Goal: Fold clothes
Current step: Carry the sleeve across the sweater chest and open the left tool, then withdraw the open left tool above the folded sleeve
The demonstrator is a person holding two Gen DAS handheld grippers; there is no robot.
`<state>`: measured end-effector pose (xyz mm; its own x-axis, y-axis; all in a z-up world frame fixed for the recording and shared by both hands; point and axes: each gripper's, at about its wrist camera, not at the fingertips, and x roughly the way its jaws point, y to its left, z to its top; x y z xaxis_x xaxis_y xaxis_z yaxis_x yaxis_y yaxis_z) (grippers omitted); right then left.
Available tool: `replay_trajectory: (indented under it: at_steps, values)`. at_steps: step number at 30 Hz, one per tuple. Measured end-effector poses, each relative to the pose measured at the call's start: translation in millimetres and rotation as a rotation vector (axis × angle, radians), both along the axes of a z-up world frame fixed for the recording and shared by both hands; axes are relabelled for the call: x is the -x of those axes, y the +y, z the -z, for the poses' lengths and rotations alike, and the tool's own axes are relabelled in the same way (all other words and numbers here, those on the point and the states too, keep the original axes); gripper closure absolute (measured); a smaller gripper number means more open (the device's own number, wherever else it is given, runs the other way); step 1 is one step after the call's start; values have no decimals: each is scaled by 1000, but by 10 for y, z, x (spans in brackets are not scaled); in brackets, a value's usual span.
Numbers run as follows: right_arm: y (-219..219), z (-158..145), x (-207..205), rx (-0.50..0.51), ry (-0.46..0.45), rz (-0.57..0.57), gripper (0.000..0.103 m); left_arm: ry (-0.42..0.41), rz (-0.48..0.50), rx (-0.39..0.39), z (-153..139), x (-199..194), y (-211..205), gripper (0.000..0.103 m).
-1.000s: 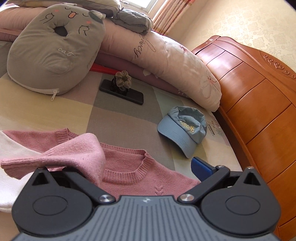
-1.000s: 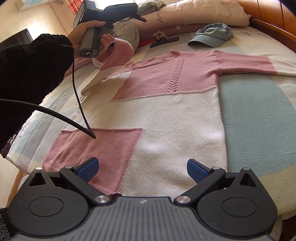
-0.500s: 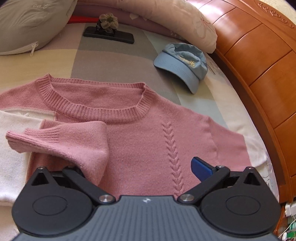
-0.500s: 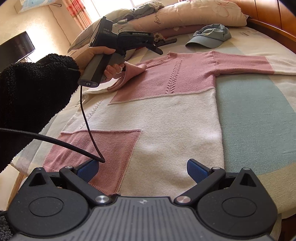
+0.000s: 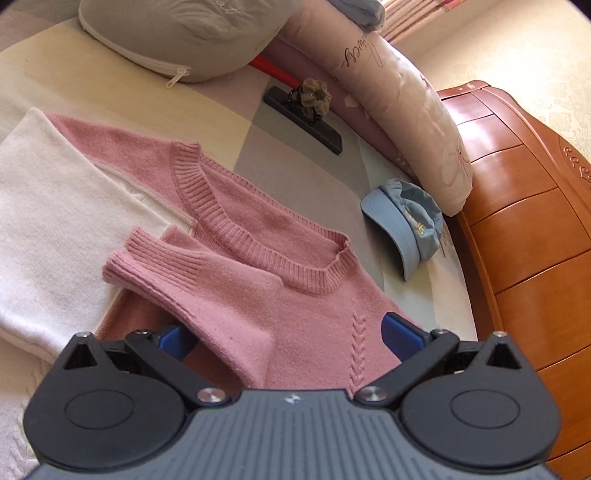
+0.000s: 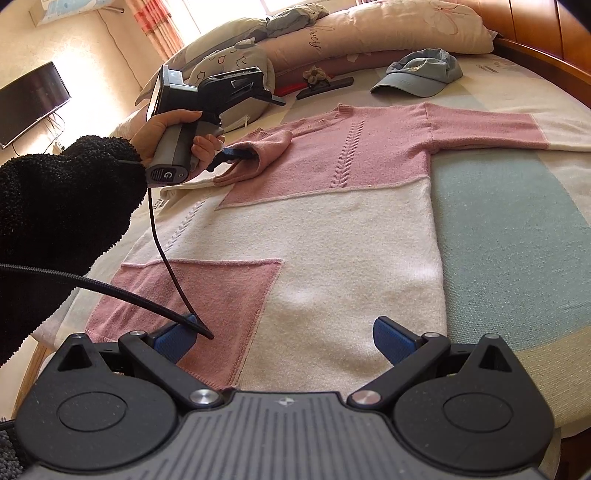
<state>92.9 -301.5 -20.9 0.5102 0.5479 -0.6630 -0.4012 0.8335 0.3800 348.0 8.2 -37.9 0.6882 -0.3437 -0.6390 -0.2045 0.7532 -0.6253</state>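
A pink and white knit sweater [image 6: 332, 240] lies face up on the bed. Its one sleeve [image 6: 269, 147] is folded across the chest, and the ribbed cuff [image 5: 166, 266] rests just below the neckline [image 5: 258, 240]. My left gripper [image 5: 288, 339] is open, low over the chest, with that sleeve draped over its left finger and lying between the pads. A person's hand [image 6: 166, 125] holds the left gripper [image 6: 232, 155]. The other sleeve [image 6: 480, 125] stretches out flat to the right. My right gripper [image 6: 284, 339] hangs open over the sweater's hem, holding nothing.
A blue cap [image 5: 410, 221] and a black phone with a flower clip [image 5: 306, 118] lie beyond the collar. Pillows [image 5: 406, 110] and a grey cat cushion [image 5: 177, 33] line the wooden headboard [image 5: 517, 221]. A black cable [image 6: 166, 258] trails over the sweater's lower left.
My left gripper has carried the sleeve from up in the air across and down onto the chest, and its left pad now shows beside the cloth. The right gripper has stayed put.
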Motion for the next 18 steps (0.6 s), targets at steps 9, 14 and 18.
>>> replay_trajectory:
  at_steps: [9,14,18]
  values:
    - [53,-13,8,23,-1,-1,0,-105,251,10,-224,-66,-467,1]
    - [43,-34,14,36,-5,14,0,-129,295,-74,-332,66,-415,1]
    - [26,-64,-3,39,-14,18,0,-142,294,-163,-411,244,-159,1]
